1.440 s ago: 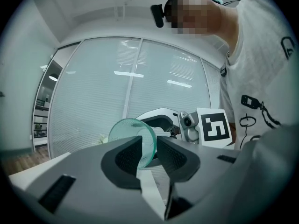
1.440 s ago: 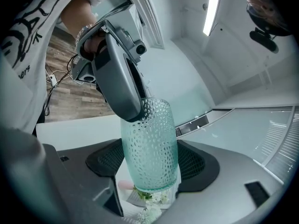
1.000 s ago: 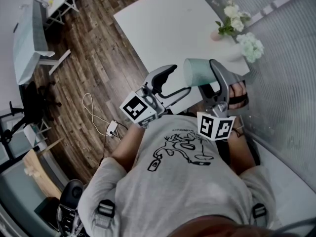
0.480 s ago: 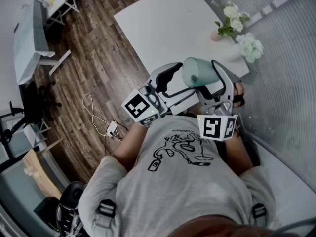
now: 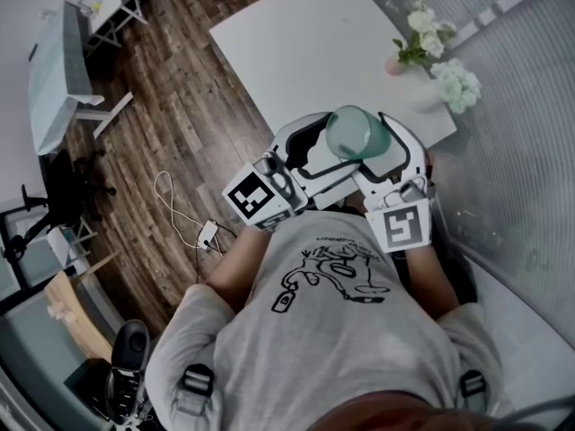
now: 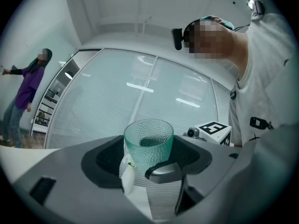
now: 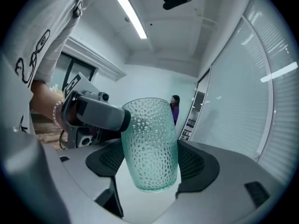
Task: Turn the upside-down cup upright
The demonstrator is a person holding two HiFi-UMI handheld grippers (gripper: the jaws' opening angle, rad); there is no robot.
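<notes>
**A:** Where's the cup?

**B:** Up in the air, off the desk, just over its near edge and close to the person's chest. The right gripper has it clamped across the sides, thick base toward the camera, mouth pointing away and up at the ceiling.

**A:** So is it flipped?

**B:** I'd say the turn is as good as done. From the left gripper view you look down past the rim into the bowl, so the mouth is on top, maybe a little tilted.

**A:** And the left gripper?

**B:** Its jaws are spread wide, one on each side of the cup. One tip sits right against the glass, but I see no squeeze, so the right one carries the cup.

**A:** What's left?

**B:** Setting it down. The cup has to land base-first on the desk and be let go. That's my read, and nothing here shows it started.
</notes>
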